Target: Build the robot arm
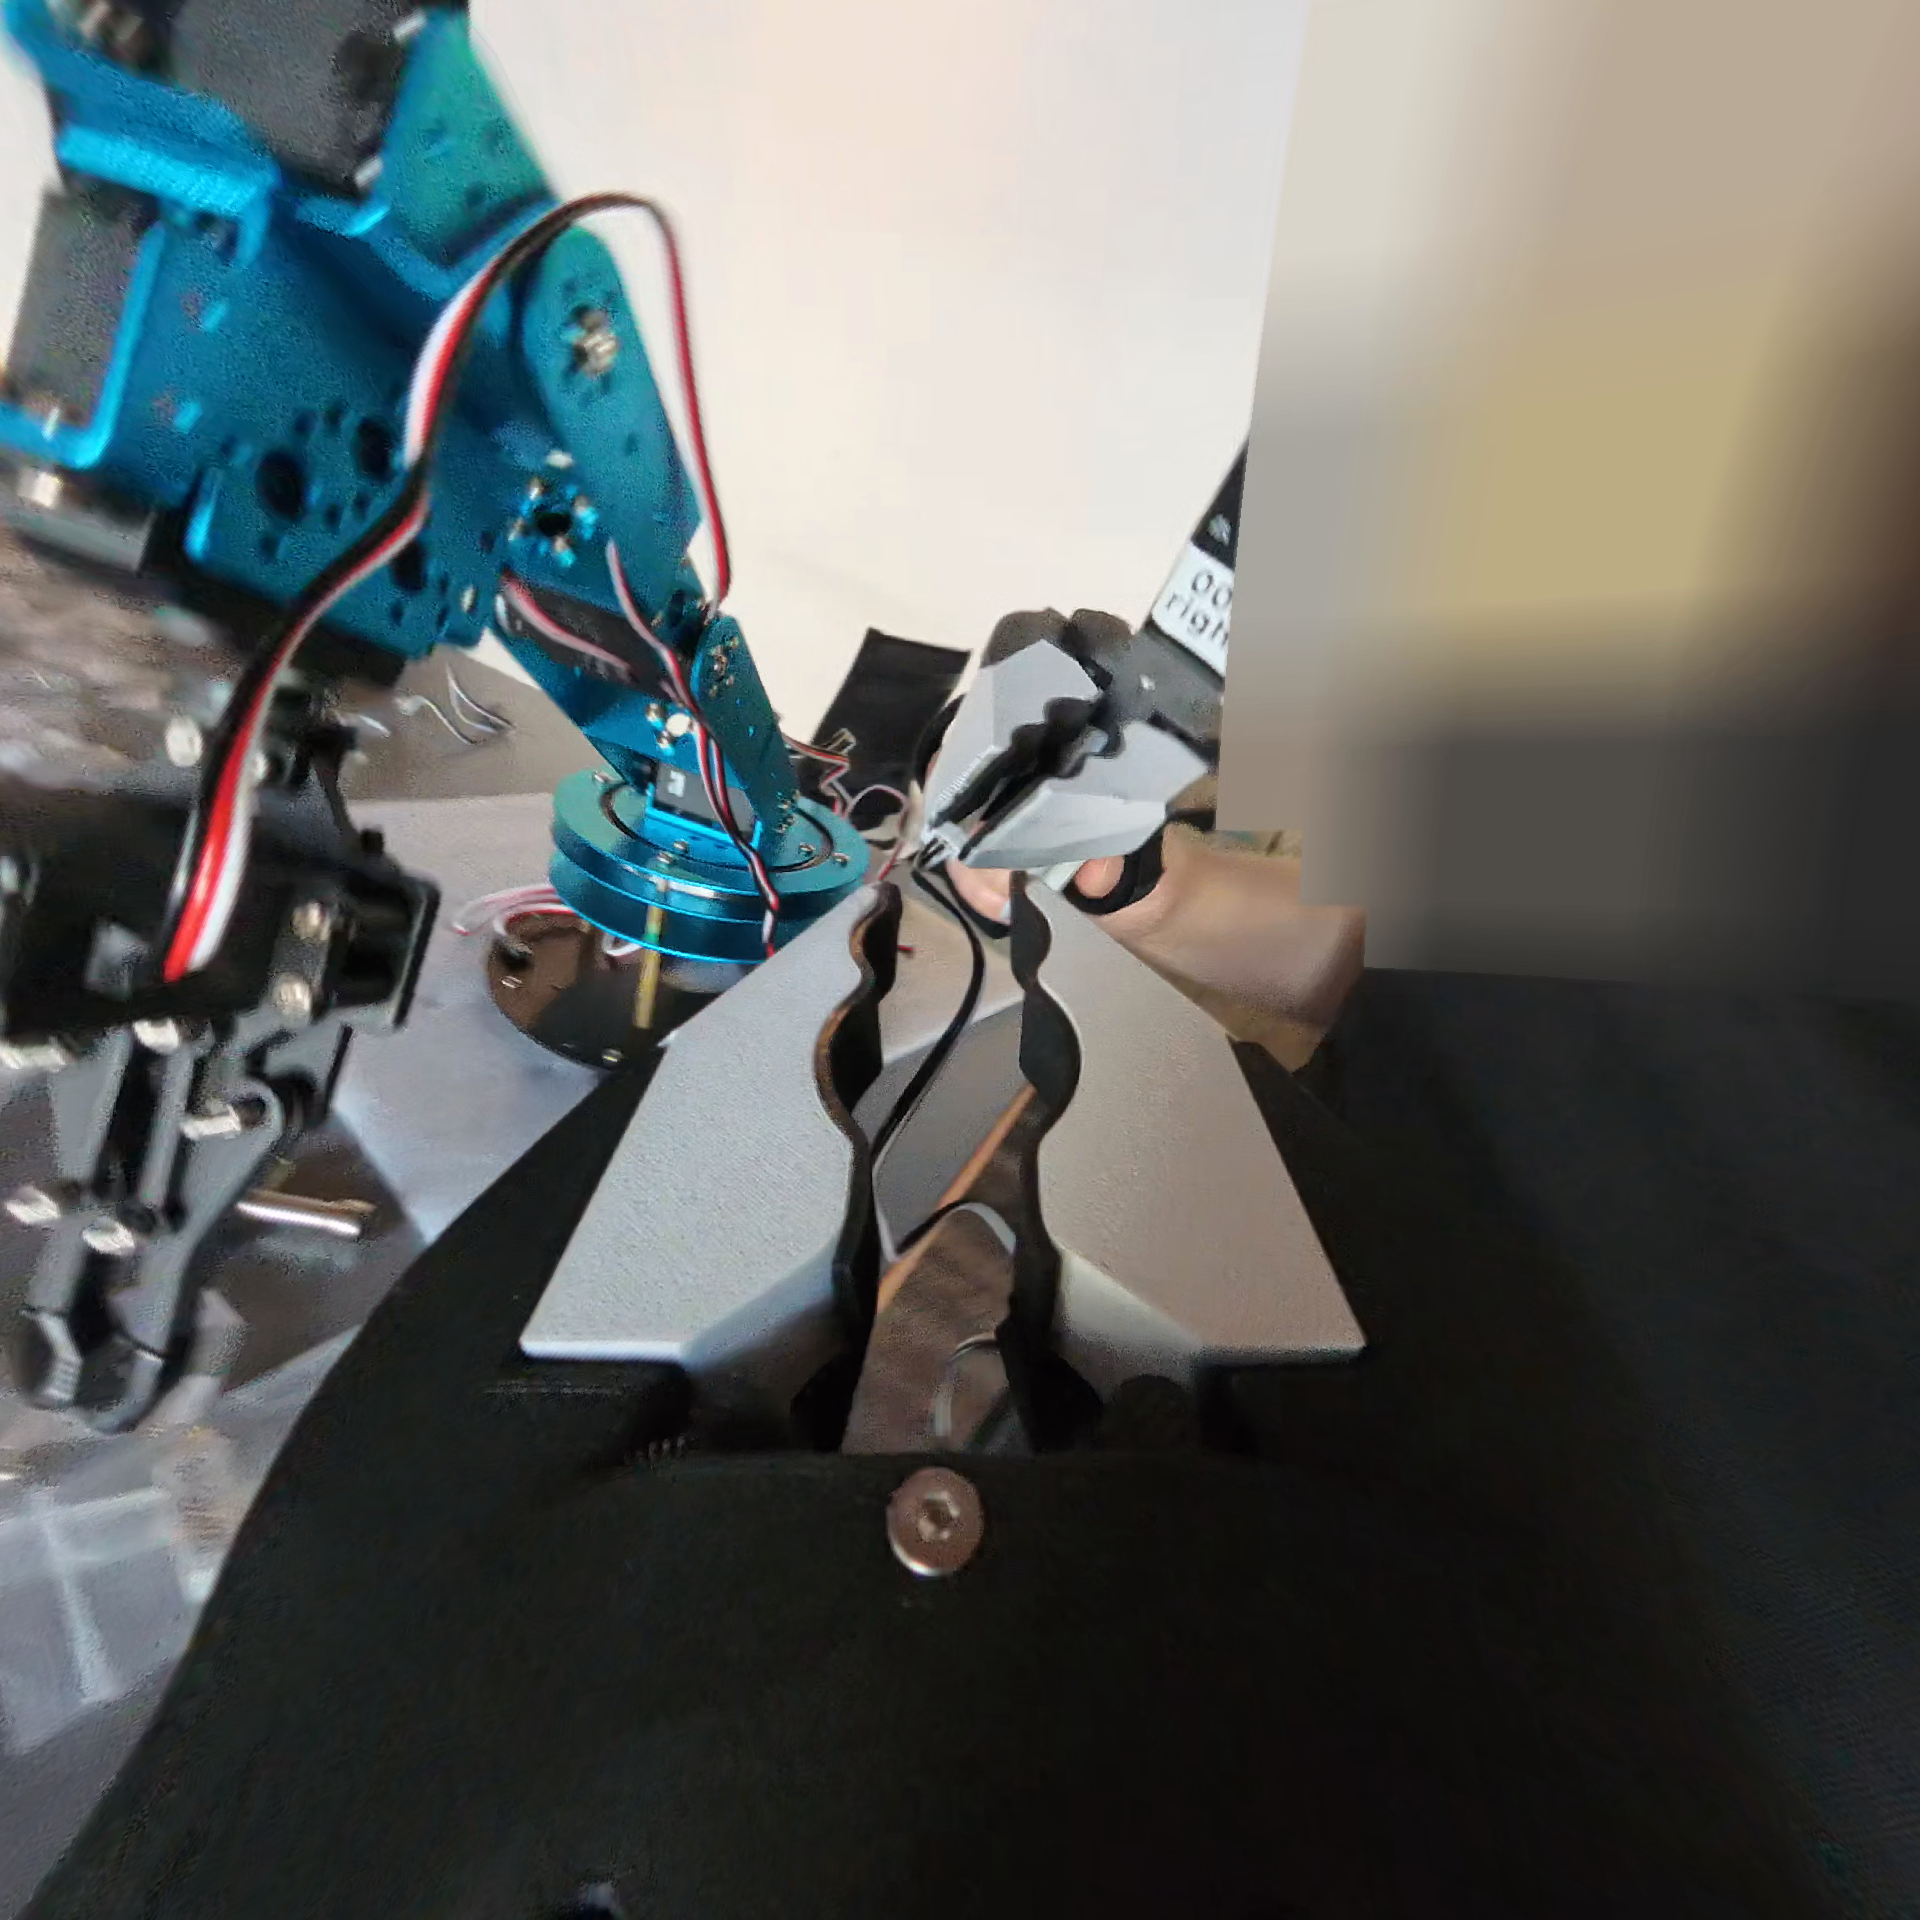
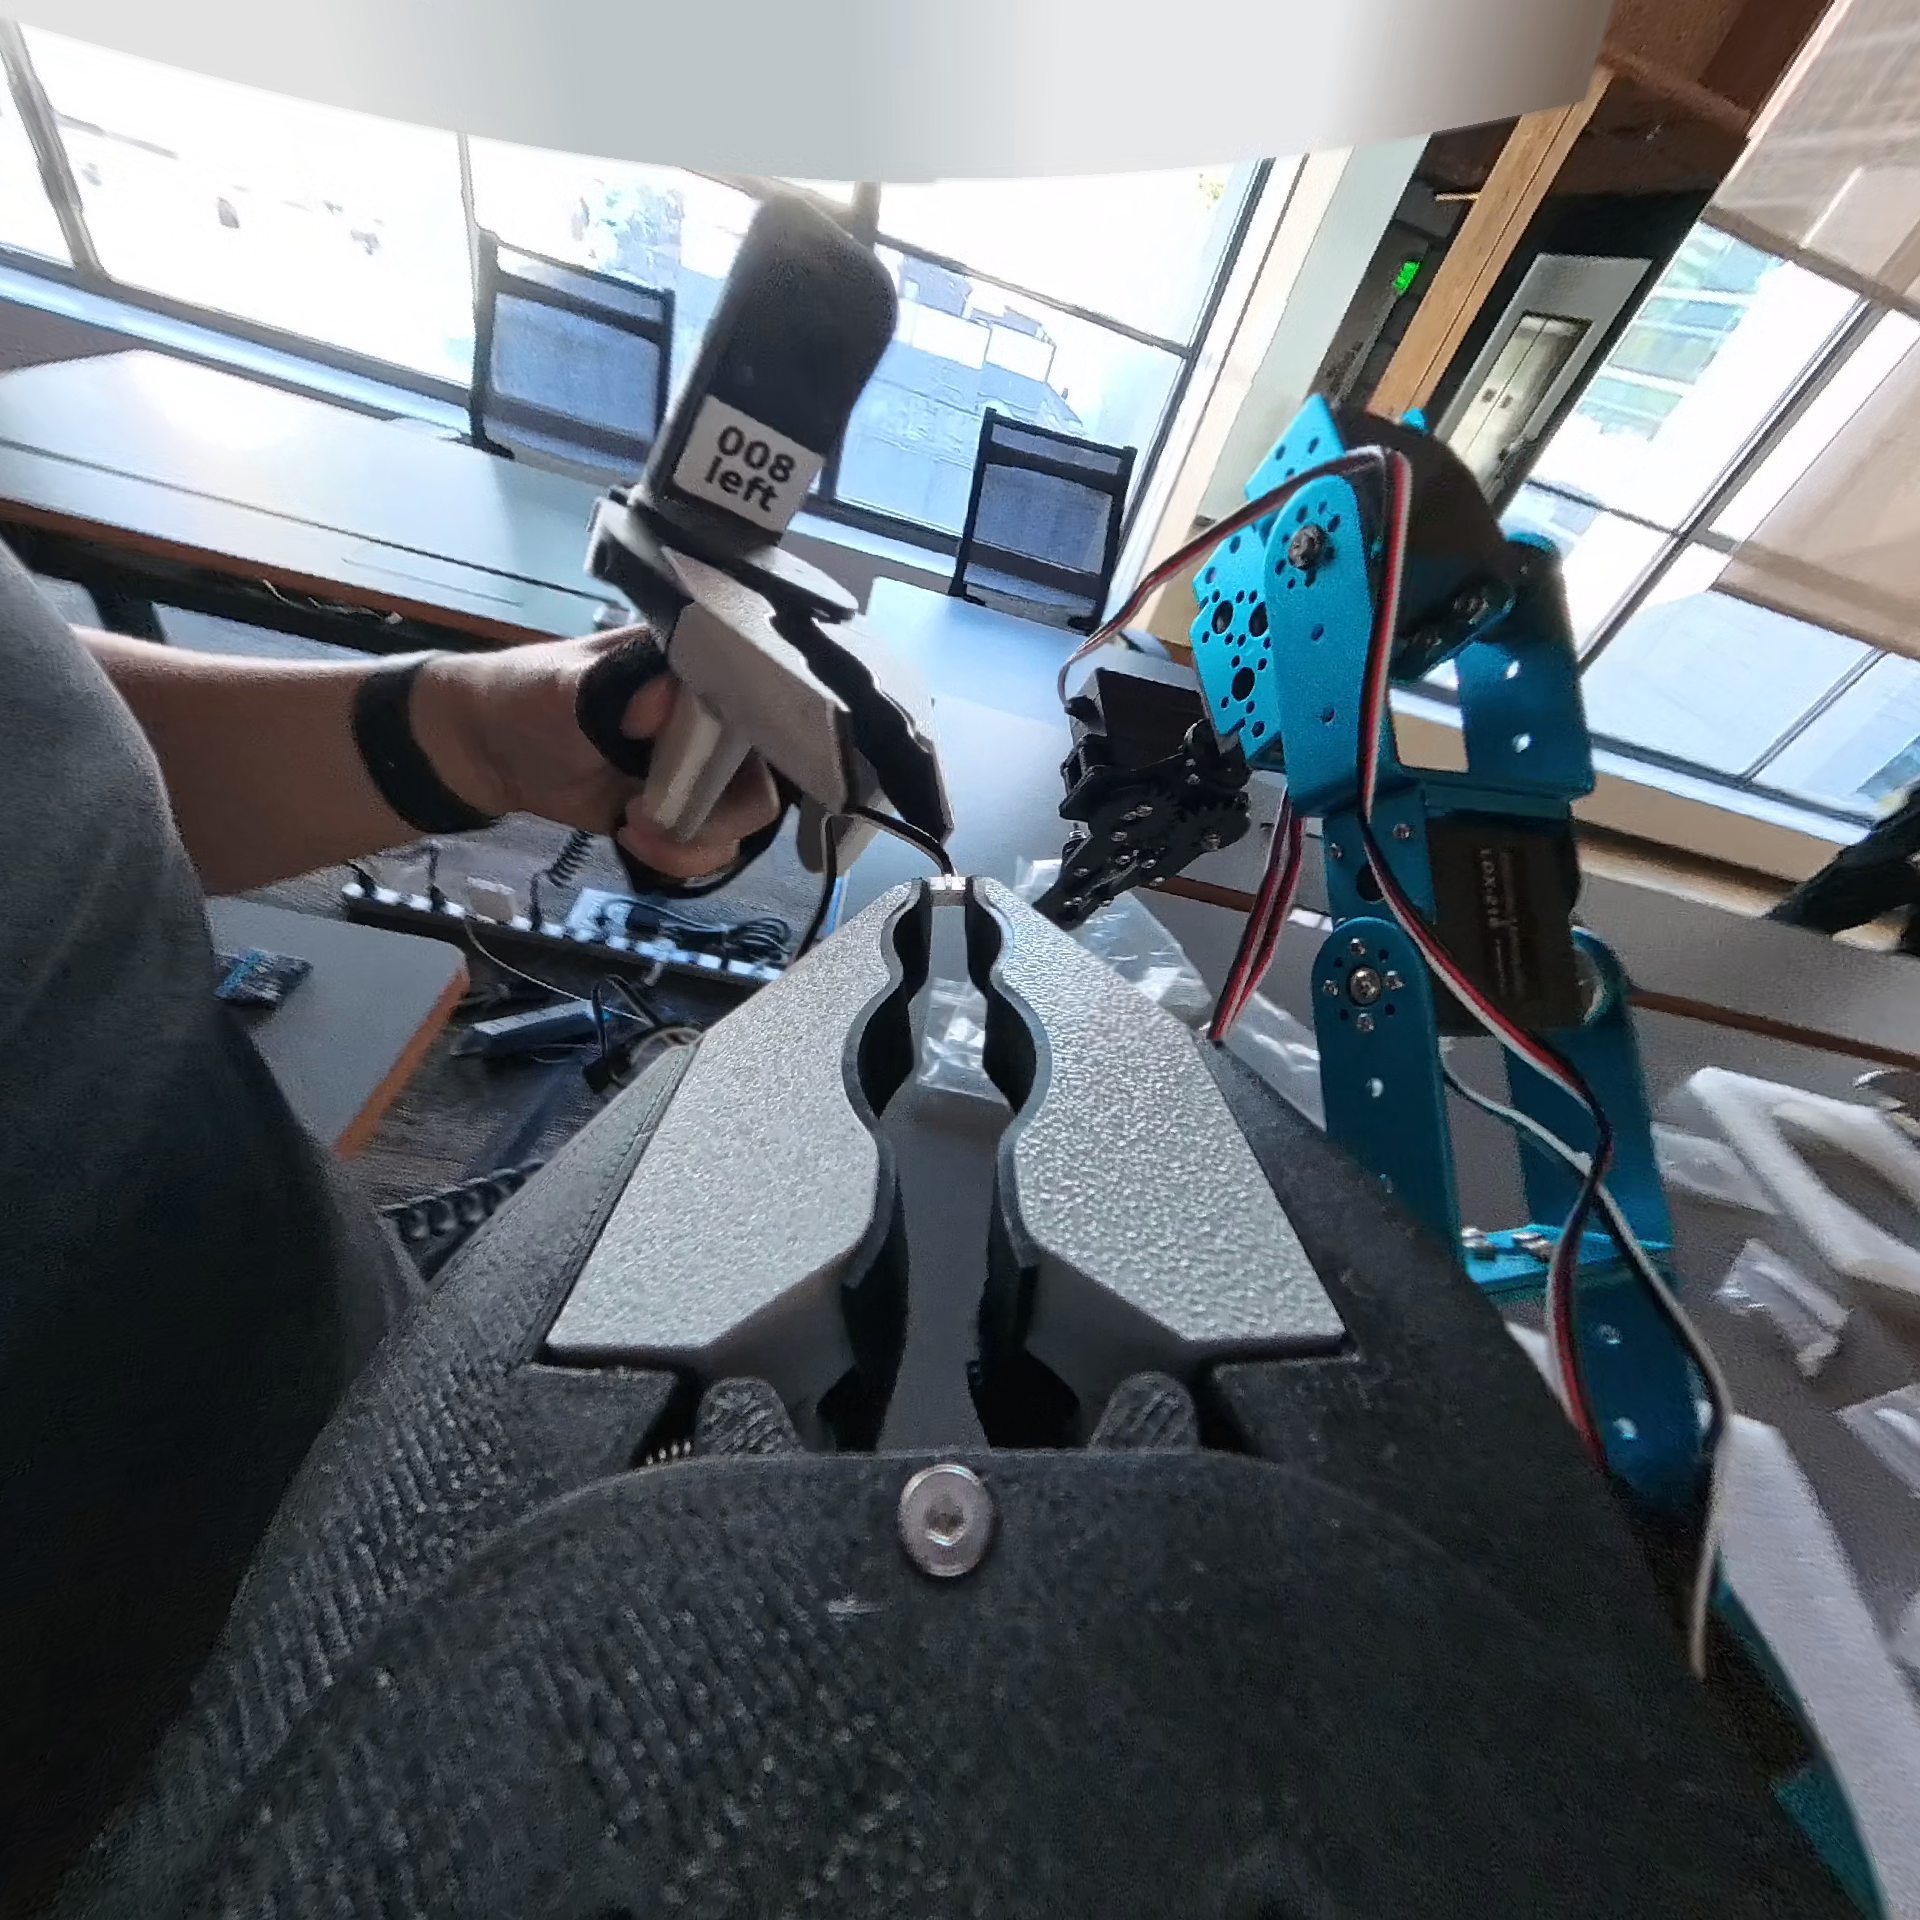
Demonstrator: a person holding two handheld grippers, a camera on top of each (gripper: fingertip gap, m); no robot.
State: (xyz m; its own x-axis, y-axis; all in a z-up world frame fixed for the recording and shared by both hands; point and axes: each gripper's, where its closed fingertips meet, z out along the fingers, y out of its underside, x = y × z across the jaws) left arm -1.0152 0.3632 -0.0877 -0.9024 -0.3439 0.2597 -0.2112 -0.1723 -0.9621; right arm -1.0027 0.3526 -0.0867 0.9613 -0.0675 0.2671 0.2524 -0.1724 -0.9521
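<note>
My right gripper (image 2: 943,889) is shut on a small white connector (image 2: 943,885) at its fingertips. A thin black wire (image 2: 914,837) runs from the connector to my left gripper (image 2: 883,826), held in a hand just beyond. In the left wrist view my left gripper (image 1: 954,902) stands partly open, and the black wire (image 1: 971,977) passes loosely between its fingers. The right gripper (image 1: 940,847) hovers just past its tips with the connector (image 1: 935,844). A blue metal robot arm kit (image 1: 582,416) stands to the left on a round base (image 1: 707,862).
The blue arm (image 2: 1434,790) carries a black claw (image 2: 1143,821) and loose red-white-black servo leads (image 1: 447,343). A power strip (image 2: 561,925) and cables lie at the left of the desk, white plastic parts (image 2: 1766,1143) at the right. Chairs (image 2: 1039,520) stand by the windows. Both grippers' tips are close together, under 4 cm apart.
</note>
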